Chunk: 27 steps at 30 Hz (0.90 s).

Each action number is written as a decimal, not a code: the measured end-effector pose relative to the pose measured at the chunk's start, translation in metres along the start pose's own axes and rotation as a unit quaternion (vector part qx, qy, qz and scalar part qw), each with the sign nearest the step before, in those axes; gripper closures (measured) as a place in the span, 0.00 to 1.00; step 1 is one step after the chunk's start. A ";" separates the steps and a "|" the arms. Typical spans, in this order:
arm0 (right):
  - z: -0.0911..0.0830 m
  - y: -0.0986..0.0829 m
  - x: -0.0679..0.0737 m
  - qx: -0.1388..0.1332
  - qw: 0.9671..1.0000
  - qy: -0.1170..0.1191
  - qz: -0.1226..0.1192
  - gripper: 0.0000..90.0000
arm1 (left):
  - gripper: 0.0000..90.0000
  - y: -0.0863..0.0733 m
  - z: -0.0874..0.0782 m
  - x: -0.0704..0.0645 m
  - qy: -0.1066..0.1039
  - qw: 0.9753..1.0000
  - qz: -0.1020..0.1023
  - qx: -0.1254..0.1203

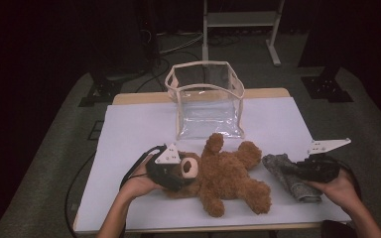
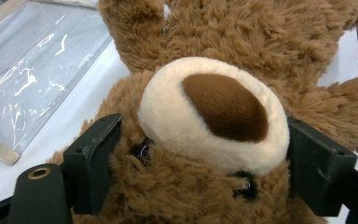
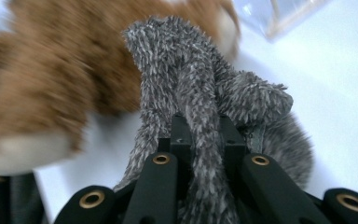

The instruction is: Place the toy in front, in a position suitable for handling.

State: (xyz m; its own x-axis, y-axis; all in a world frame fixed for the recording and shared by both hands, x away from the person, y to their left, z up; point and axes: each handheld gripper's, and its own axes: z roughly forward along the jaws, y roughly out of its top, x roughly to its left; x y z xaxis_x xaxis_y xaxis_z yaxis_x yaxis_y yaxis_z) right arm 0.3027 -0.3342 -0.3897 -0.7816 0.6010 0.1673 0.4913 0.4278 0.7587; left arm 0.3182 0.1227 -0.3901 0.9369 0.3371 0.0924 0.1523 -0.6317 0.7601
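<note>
A brown teddy bear lies on its back on the white table sheet. My left gripper holds its head: in the left gripper view the bear's head sits between the two black jaws, which press into the fur on either side of the cream muzzle. A grey fuzzy cloth lies right of the bear. My right gripper is shut on a fold of that grey cloth, with the bear blurred behind it.
A clear plastic bag with beige trim stands open at the back middle of the table; its clear plastic lies close to the bear's raised arm. A metal stand is on the dark floor beyond.
</note>
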 end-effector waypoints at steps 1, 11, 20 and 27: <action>-0.003 0.006 0.005 -0.006 1.000 0.007 -0.010 0.89 | 0.21 0.000 0.000 0.000 0.000 1.000 0.000 0.000; 0.026 0.079 0.069 -0.022 0.988 0.096 -0.121 0.88 | 0.20 0.002 0.002 -0.002 0.005 1.000 0.003 0.007; 0.085 0.096 0.100 0.033 0.975 0.123 -0.180 0.88 | 0.19 0.002 0.003 -0.002 0.007 1.000 0.000 0.005; 0.066 0.064 0.087 0.025 0.982 0.119 -0.147 0.88 | 0.19 0.003 0.004 -0.004 0.008 1.000 -0.003 0.003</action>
State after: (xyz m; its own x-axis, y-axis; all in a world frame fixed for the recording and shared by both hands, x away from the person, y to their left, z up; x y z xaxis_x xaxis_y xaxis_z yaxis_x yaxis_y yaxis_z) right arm 0.2917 -0.2101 -0.3687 -0.9569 0.2753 0.0923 0.2452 0.5954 0.7651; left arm 0.3164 0.1165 -0.3907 0.9306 0.3524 0.0992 0.1594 -0.6341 0.7566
